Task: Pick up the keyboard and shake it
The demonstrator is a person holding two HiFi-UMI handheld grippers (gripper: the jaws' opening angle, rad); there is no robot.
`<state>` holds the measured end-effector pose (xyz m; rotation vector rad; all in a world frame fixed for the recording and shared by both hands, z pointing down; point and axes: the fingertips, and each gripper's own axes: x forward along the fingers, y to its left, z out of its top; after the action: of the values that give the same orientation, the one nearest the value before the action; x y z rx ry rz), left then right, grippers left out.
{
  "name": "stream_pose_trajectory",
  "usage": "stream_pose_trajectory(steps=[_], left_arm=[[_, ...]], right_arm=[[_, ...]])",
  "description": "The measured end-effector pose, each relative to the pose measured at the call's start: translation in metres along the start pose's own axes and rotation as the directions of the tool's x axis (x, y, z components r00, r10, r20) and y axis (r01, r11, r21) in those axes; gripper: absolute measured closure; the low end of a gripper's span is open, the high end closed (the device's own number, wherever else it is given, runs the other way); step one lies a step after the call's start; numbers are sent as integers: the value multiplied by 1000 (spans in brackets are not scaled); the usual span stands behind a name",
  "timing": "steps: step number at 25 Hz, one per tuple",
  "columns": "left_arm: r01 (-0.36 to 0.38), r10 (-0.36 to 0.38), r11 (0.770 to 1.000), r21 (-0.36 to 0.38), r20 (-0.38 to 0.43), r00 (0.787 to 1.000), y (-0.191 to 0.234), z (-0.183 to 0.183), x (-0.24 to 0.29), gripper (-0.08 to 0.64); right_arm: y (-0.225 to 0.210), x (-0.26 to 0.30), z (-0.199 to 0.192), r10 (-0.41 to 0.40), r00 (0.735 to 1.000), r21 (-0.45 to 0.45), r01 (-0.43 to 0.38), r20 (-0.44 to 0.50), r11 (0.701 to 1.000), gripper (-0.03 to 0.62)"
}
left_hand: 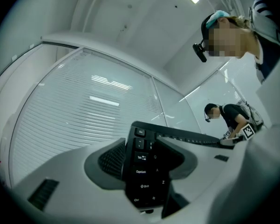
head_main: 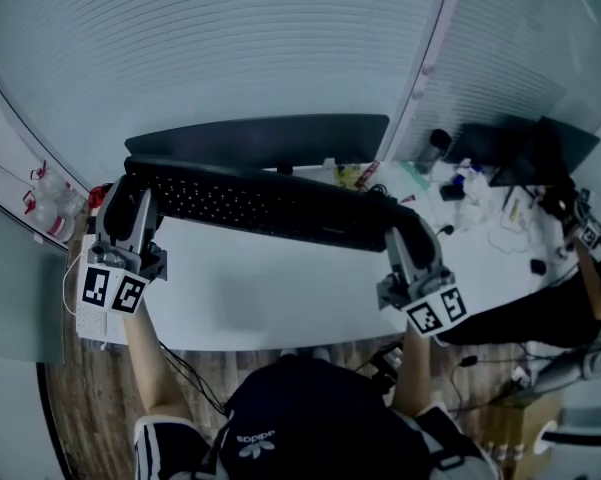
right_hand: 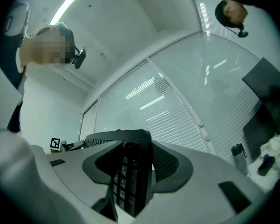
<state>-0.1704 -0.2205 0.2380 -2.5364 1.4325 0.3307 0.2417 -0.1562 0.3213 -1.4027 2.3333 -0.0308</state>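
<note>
A long black keyboard (head_main: 260,204) hangs in the air above the white desk (head_main: 280,288), tilted with its keys toward me. My left gripper (head_main: 132,190) is shut on its left end, and the left gripper view has the Tab and Shift keys of the keyboard (left_hand: 146,169) clamped between the jaws. My right gripper (head_main: 400,226) is shut on the right end. There the keyboard's (right_hand: 130,176) number keys sit edge-on between the pads.
A dark monitor (head_main: 265,138) stands just behind the keyboard. To the right lie a bottle (head_main: 433,150), a laptop (head_main: 525,148) and small clutter. Another person (head_main: 595,268) works at the far right. Glass walls with blinds ring the desk.
</note>
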Motion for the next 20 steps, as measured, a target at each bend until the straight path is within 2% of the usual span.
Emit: stream_pose_trajectory(steps=[3,7,11,20], left_arm=[[-7,8,1000,18,-33,999,0,-6,7,351],[-24,24,1000,-12,17,1000,5,-1,8,353],[-15,15,1000,-12,13,1000,4,-4,8,353],[-2,3,1000,-27,38,999,6,-7,3,353]], right_arm=[[-4,11,2,-15,1000,-11,15,-19,1000,408],[0,15,5,19,999,-41,-21,-32,999,408],[-1,10,2,-4,998,-38,2,-56,999,408],[2,13,9,-3,999,-69,-1,-54,998,408]])
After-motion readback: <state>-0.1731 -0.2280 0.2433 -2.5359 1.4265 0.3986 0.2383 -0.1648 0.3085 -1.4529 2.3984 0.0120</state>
